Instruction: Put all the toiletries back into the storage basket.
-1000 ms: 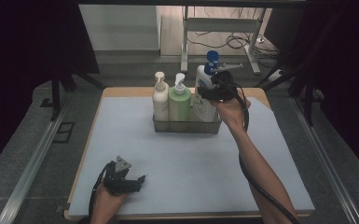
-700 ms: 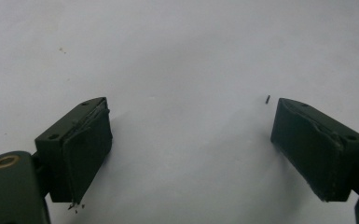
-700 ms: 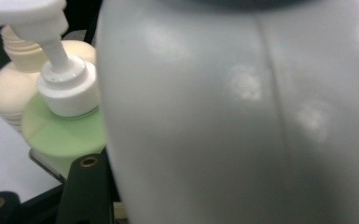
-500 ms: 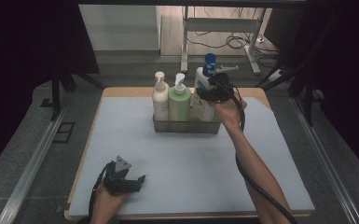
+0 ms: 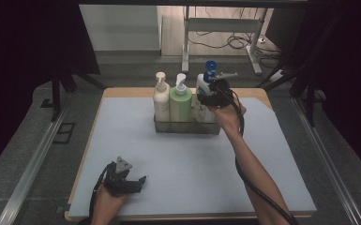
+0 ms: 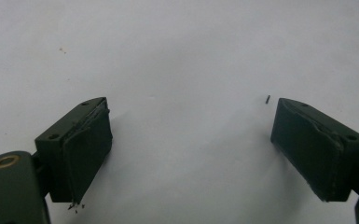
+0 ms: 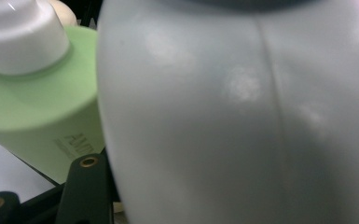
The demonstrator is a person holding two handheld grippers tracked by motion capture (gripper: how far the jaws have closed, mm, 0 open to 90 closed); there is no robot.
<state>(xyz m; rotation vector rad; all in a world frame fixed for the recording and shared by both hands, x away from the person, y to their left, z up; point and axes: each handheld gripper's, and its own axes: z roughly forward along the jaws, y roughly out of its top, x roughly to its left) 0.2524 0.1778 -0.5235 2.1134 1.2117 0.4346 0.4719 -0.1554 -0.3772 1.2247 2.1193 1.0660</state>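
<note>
The right claw (image 5: 212, 97) was right up against the blue-capped bottle (image 7: 242, 112) in the clear caddy (image 5: 187, 126) at the tabletop's far side, grip unclear. Smooth plastic looked slippery; I'd grab its body. The left claw (image 6: 191, 154) rested wide, empty.

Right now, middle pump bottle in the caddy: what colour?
Light green body, white pump; clearest in the high view.

glossy plastic bottle (image 7: 242, 116), matt mat (image 6: 177, 56)
</note>
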